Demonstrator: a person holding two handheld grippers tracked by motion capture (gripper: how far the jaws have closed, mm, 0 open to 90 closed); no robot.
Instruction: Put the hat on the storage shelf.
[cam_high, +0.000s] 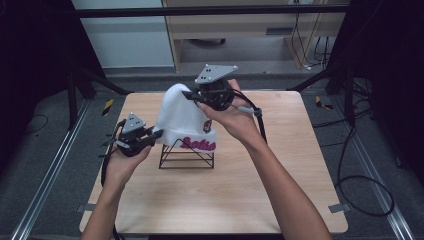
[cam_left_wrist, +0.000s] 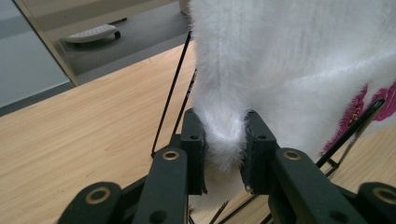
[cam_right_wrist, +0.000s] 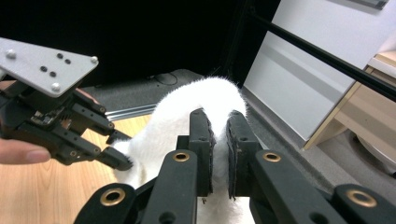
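hat: white fuzzy knit hat (cam_high: 181, 120) with pink lettering on the cuff, draped over a black wire stand (cam_high: 186, 155) on the surface (cam_high: 225, 195), between the 2 grippers
left gripper: left gripper (cam_high: 156, 134) has its jaws pinched tight on a fold of the hat's lower edge; in the left gripper view the fleece (cam_left_wrist: 224, 135) bunches between the pads
right gripper: right gripper (cam_high: 189, 95) is clamped on the crown, at the top of the hat; in the right gripper view the white fabric (cam_right_wrist: 205, 93) rises just ahead of its nearly closed jaws
handling: likely light, soft and limp, will sag and stretch; the pile may slip from a shallow pinch, so a deep bite on the cuff and crown should hold best
in the way: the stand's wires sit directly below and behind the left gripper's jaws and could snag the cuff; the stand looks light enough to tip or drag
surroundings: cables (cam_high: 360, 180) trail on the floor beyond the right gripper, well apart from the hat
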